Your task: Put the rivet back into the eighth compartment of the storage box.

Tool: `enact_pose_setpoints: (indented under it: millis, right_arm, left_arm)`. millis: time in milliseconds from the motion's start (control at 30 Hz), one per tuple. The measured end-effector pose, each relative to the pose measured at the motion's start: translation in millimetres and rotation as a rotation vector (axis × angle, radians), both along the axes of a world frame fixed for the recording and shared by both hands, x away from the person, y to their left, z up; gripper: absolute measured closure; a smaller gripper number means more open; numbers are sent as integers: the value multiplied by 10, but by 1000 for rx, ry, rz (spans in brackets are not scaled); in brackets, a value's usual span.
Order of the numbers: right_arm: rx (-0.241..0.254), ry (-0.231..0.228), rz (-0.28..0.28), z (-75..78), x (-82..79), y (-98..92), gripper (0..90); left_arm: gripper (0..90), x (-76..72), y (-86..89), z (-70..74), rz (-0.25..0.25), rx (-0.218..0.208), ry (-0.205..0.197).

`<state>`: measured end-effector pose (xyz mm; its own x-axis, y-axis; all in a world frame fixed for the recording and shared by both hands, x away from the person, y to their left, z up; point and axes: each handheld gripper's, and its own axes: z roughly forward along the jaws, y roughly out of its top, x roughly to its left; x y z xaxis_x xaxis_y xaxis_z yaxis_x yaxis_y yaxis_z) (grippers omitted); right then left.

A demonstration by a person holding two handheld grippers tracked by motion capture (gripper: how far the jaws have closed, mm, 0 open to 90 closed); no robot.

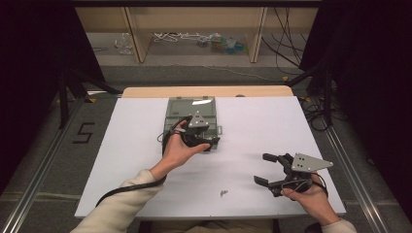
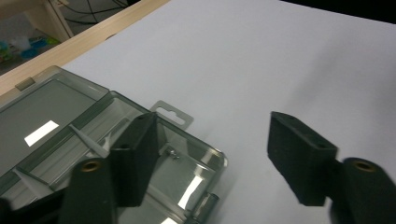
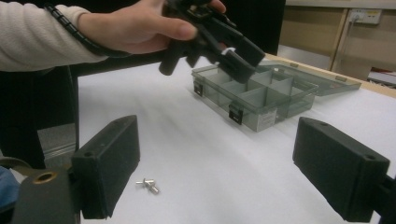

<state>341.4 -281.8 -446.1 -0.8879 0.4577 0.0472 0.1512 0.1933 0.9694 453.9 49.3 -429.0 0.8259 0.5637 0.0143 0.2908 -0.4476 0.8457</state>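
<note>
White table [image 1: 121, 160]: left tool [image 1: 203, 137], wide, hovers over the open box [image 1: 190, 109]; right tool [image 1: 268, 171], wide, near screws [image 1: 223, 192].

Lab: floor cables [image 1: 291, 43], rig rails [image 1: 43, 165]

Your left gripper [image 2: 212, 158] looks down along its two black jaws, which stand wide apart with nothing between them but bare surface. The left-hand jaw hangs over the near corner of a clear grey compartment box [image 2: 88, 149], while the other jaw sits over the white table [image 2: 261, 56], off to the side of the box. You can see a small screw [image 2: 172, 152] lying in the corner compartment just beside that first jaw. The box's lid [image 2: 42, 105] lies open and flat beyond the compartments, and a hang tab [image 2: 172, 113] juts from the box's edge onto the table. A latch [image 2: 208, 205] shows on the near wall.
</note>
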Motion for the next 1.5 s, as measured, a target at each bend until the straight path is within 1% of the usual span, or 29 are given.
enact_pose_setpoints:
  millis: [33,67,133,167,200,233,267,300,333,367,400,600,633,667,700,733,767,833,867,900,933,967,1033,1100,1133,1233,1367,1433,1500]
  right_arm:
    - [-1,1,-1,0,-1,0,158]
    - [-3,0,-3,-1,-1,1,158]
    - [-5,3,-4,-1,0,0,158]
    - [-1,3,-3,-3,3,2,158]
    - [-9,8,1,0,3,-2,158]
    - [-4,5,3,-3,5,2,158]
    - [-16,12,2,3,-3,-1,158]
    - [-14,8,0,1,-5,3,158]
    - [-12,6,1,1,-1,5,158]
    - [9,-1,2,-12,8,18,158]
    - [0,3,1,-8,7,9,158]
    - [-3,6,6,-5,5,4,158]
    - [8,0,-4,-11,3,14,158]
    - [8,0,1,-11,4,14,158]
    - [-2,3,0,-7,3,7,158]
    - [-6,6,7,-6,5,3,158]
    - [-3,7,9,-7,5,4,158]
    - [-3,7,10,-6,4,3,158]
    - [-3,7,10,-7,5,2,158]
    - [-5,8,10,-6,6,1,158]
    - [-3,7,9,-7,6,2,158]
    - [-4,6,10,-8,6,3,158]
    - [-2,3,6,-11,7,8,158]
    - [0,2,7,-12,8,9,158]
    - [-1,6,7,-11,7,7,158]
    - [-2,10,7,-13,8,7,158]
    - [-5,13,4,-14,8,7,158]
    - [-5,16,5,-14,7,6,158]
    - [-5,15,4,-14,8,5,158]
  left_arm:
    - [244,-41,10,9,-20,-3,10]
    - [225,-95,10,11,-23,-20,11]
    - [181,-195,32,25,-52,-10,10]
    - [161,-243,48,32,-68,16,-3]
    - [158,-285,46,32,-67,14,6]
    - [159,-334,60,31,-83,39,-8]
    - [161,-380,57,22,-82,42,-14]
    - [163,-418,58,18,-91,50,-8]
    - [163,-447,70,22,-109,82,-12]
    - [163,-488,63,14,-121,85,-4]
    - [163,-522,58,7,-134,104,-5]
    - [177,-716,-66,-80,-249,190,25]
    - [181,-724,-76,-76,-279,255,28]
    - [181,-749,-107,-97,-276,282,35]
    - [178,-762,-126,-110,-292,296,35]
    - [180,-773,-139,-119,-301,304,42]
    - [180,-791,-162,-137,-302,299,55]
    - [180,-810,-194,-151,-325,318,60]
    - [180,-828,-227,-172,-325,303,69]
    - [181,-829,-237,-170,-343,320,71]
    - [189,-851,-276,-191,-350,305,84]
    - [203,-858,-298,-191,-379,331,86]
    - [244,-893,-340,-204,-408,352,84]
    - [276,-914,-379,-214,-441,379,98]
    - [284,-910,-392,-212,-469,417,97]
    - [303,-922,-442,-253,-503,475,103]
    - [339,-919,-513,-307,-531,510,114]
    - [354,-915,-548,-326,-540,511,123]
    - [361,-910,-577,-339,-548,523,123]
